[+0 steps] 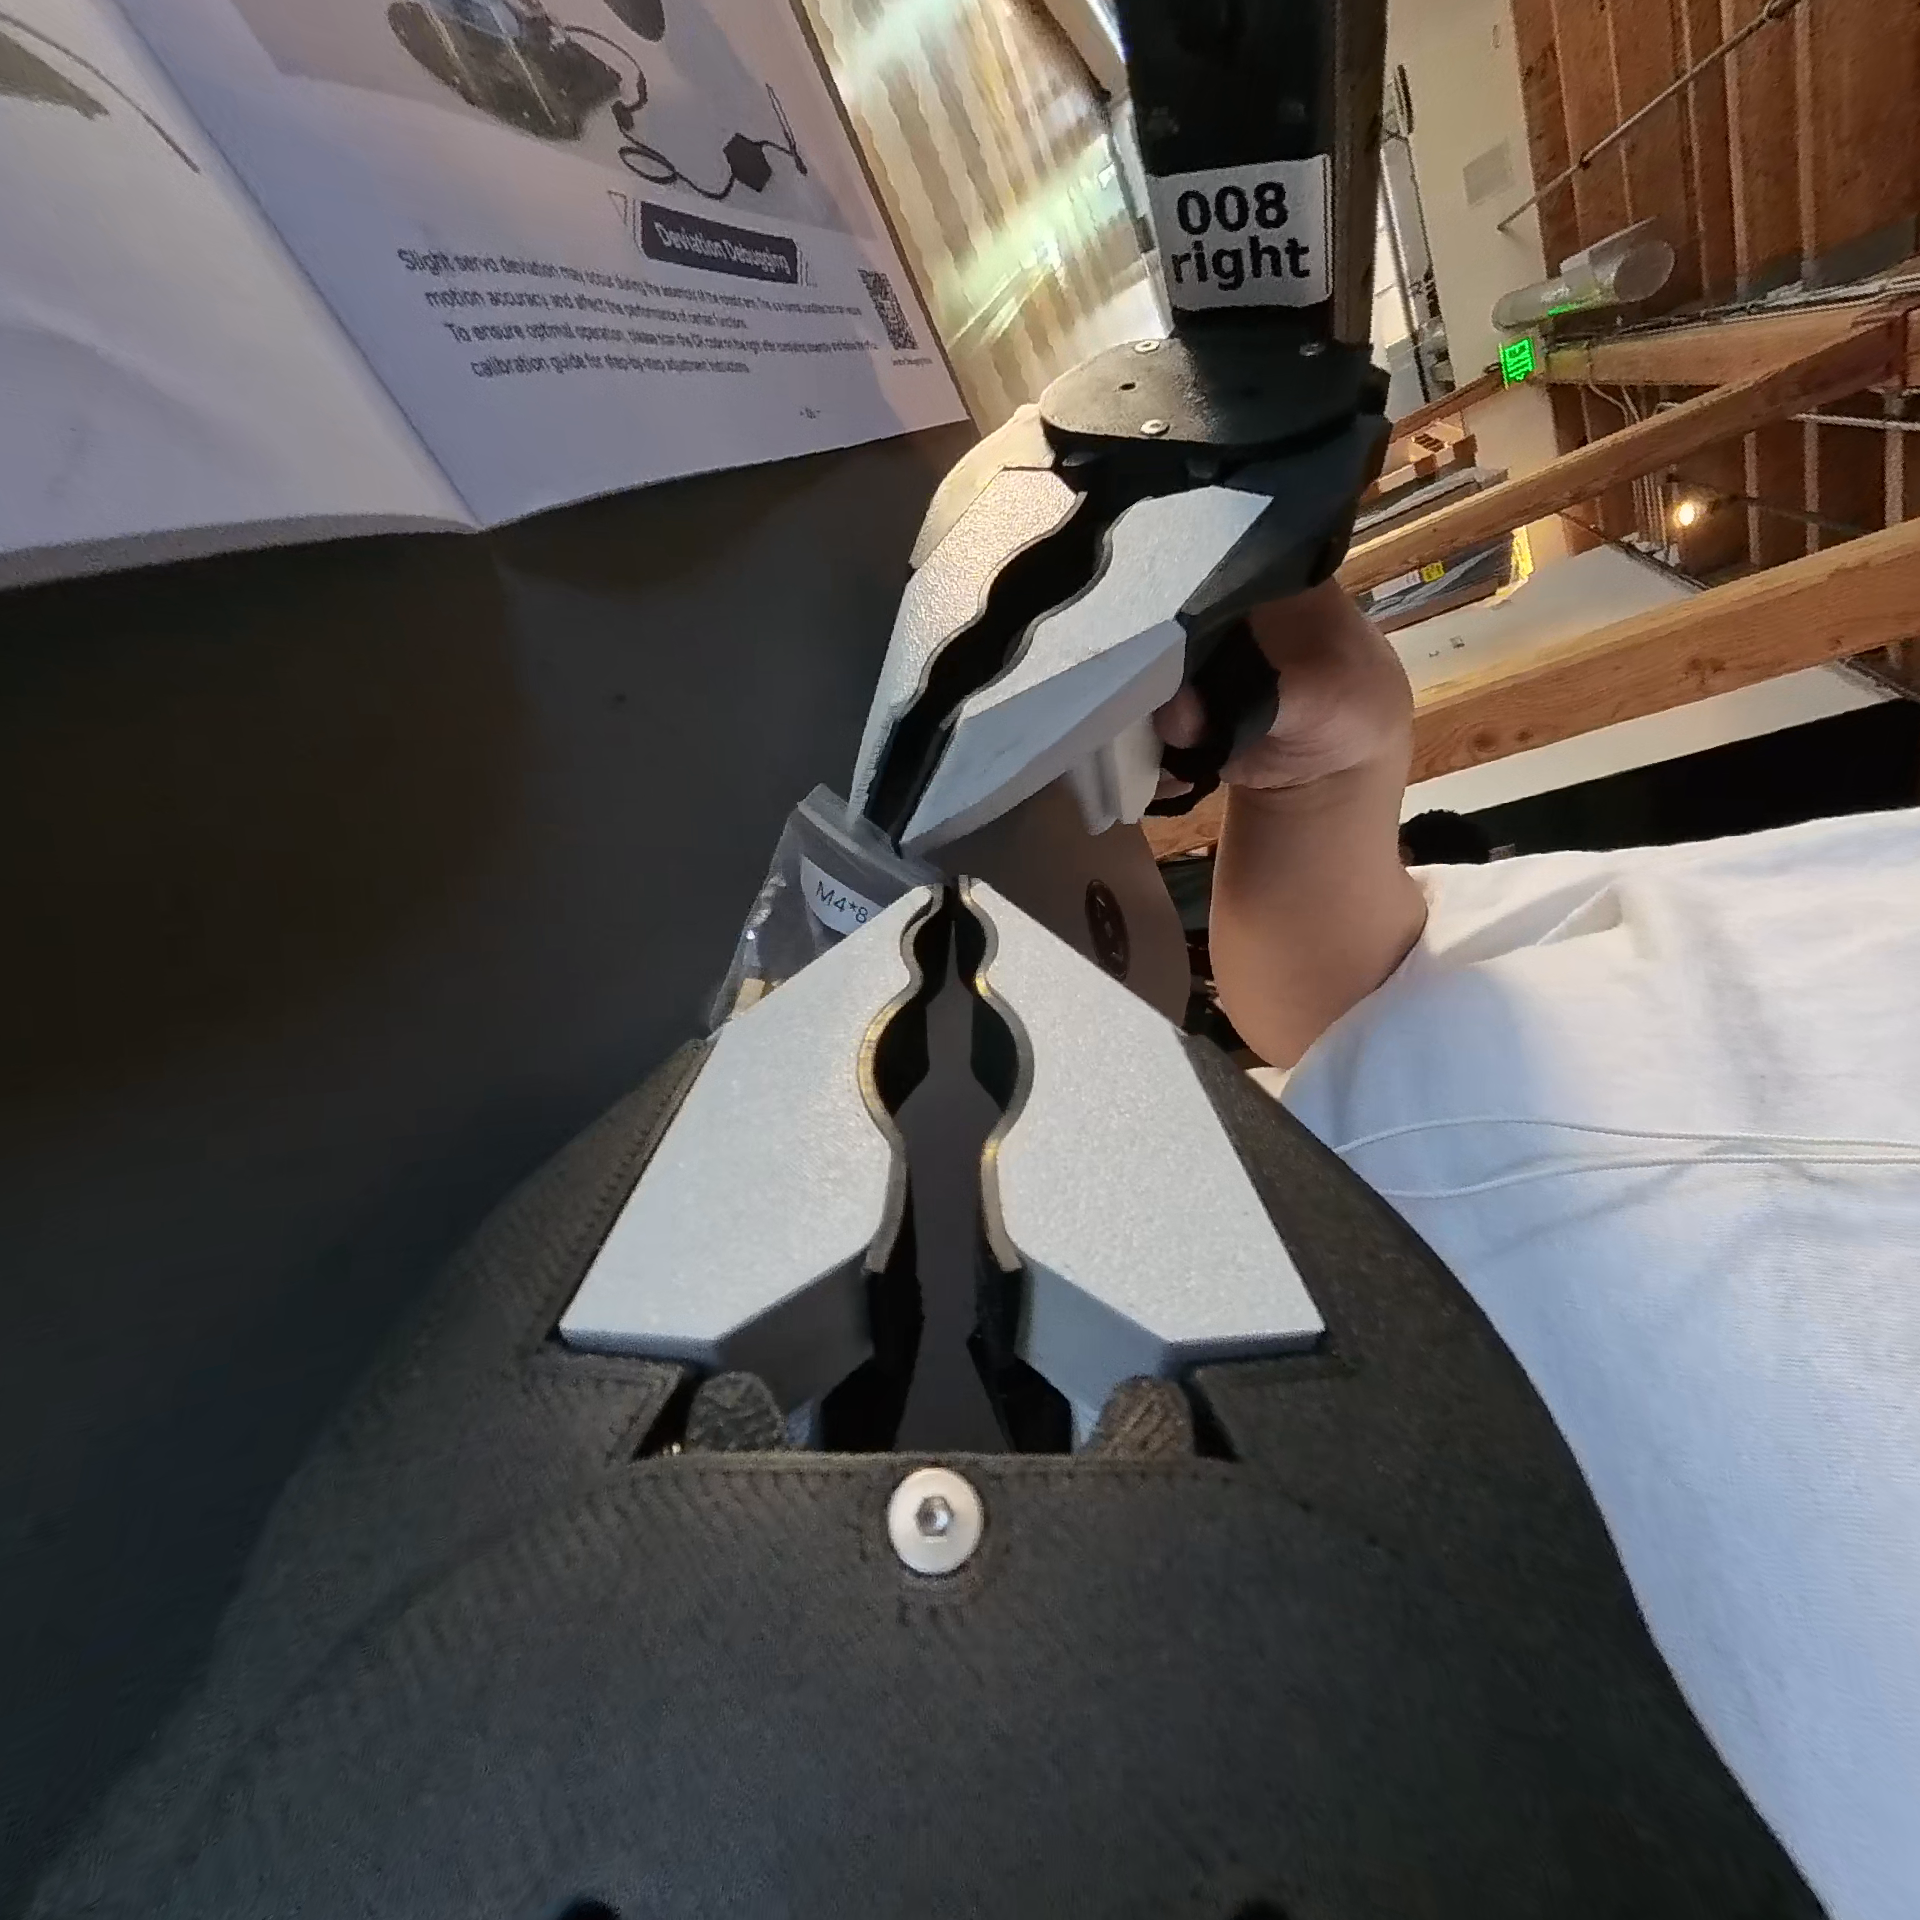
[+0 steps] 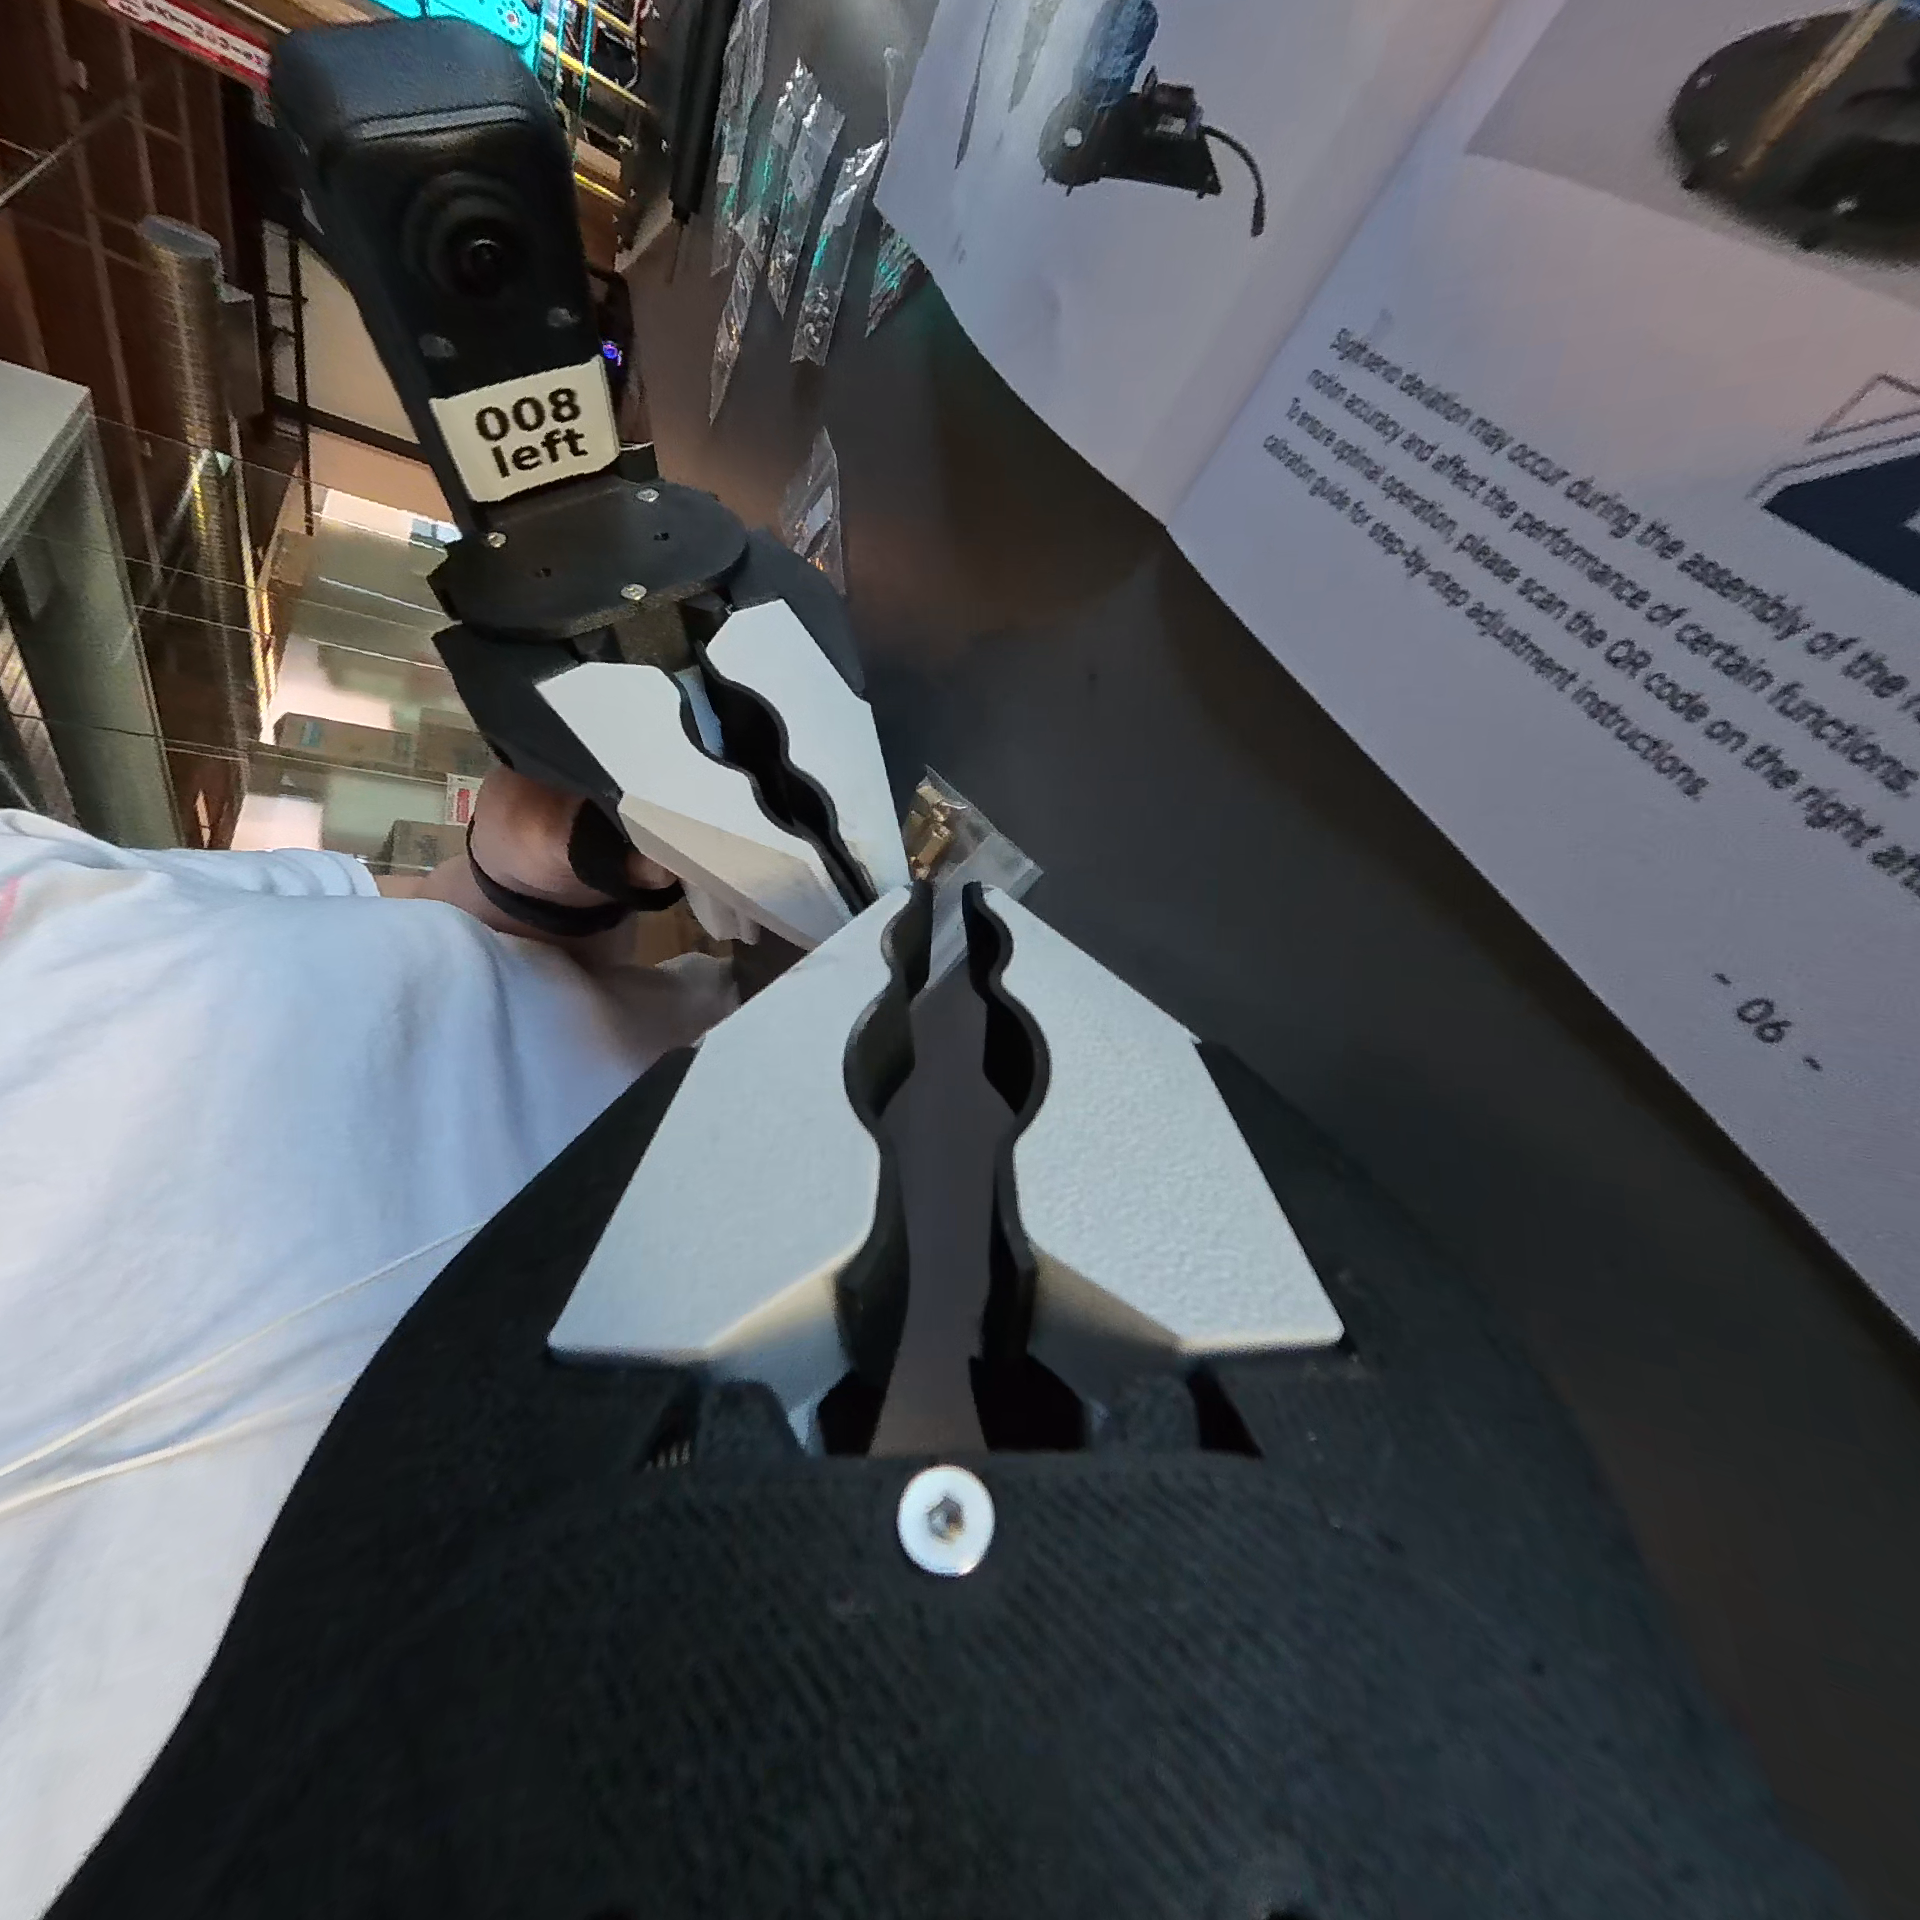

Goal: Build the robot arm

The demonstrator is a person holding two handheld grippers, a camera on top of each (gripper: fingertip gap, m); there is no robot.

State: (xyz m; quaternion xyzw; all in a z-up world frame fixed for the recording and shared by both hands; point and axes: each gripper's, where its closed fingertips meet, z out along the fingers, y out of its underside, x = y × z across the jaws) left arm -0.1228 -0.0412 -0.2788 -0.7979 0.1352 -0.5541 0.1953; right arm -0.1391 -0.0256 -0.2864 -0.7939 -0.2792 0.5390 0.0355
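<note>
A small clear plastic bag (image 1: pixel 821 914) with a white label and brass parts inside hangs above the dark table mat (image 1: pixel 364 831). My left gripper (image 1: pixel 948 896) is shut, its tips pinching the bag's edge. My right gripper (image 1: pixel 891 840) comes in from above and is shut on the bag's grey top strip. In the right wrist view the right gripper (image 2: pixel 940 902) has the bag's edge between its tips, with the brass parts of the bag (image 2: pixel 935 821) just beyond. The left gripper (image 2: pixel 871 891) meets it there from the upper left.
An open instruction booklet (image 1: pixel 312 312) lies on the mat beyond the grippers, also in the right wrist view (image 2: pixel 1558 520). Several more small parts bags (image 2: pixel 800 208) lie farther back. A person in a white shirt (image 1: pixel 1610 1247) holds both grippers. The grippers are tip to tip, or close to it.
</note>
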